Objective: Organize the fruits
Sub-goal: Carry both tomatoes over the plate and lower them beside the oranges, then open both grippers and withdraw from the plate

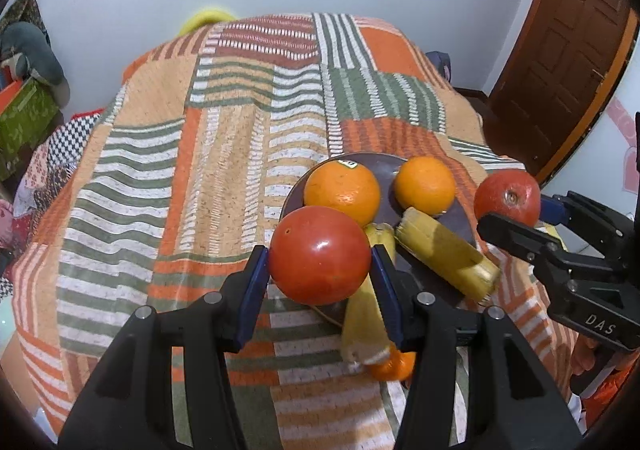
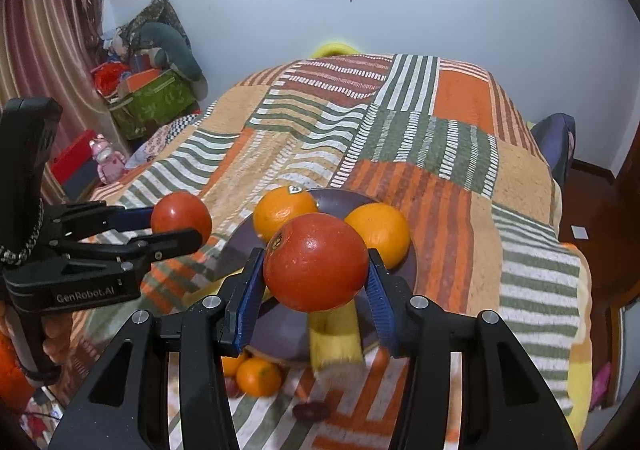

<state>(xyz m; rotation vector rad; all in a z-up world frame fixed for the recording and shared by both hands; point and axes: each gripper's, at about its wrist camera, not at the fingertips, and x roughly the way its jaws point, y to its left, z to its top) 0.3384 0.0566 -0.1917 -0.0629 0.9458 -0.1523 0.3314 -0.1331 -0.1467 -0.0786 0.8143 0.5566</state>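
Left wrist view: you are pinching a red tomato (image 1: 319,255) between the blue pads of your left gripper (image 1: 320,270), holding it above the near rim of the dark plate (image 1: 384,166).
Right wrist view: your right gripper (image 2: 316,270) is clamping a second red tomato (image 2: 316,262) the same way, hanging over the plate's near half.
Plate contents: two oranges (image 1: 343,192) are sitting on the far side, touching or nearly so, and a banana (image 1: 444,254) is lying across the near side; another banana (image 1: 366,314) is sticking out past the near rim.
Loose fruit: a small orange (image 2: 258,376) and a dark fruit (image 2: 311,411) are lying on the striped blanket (image 1: 180,170) just in front of the plate.
Step in hand: you are carrying both tomatoes in for placing, as it looks.
Next move: you are going to need bare spots on a crowded plate; lower each tomato until it is resting, then spread the fingers slowly.
Risk: round fruit may be rolling off the bananas or the soft blanket.
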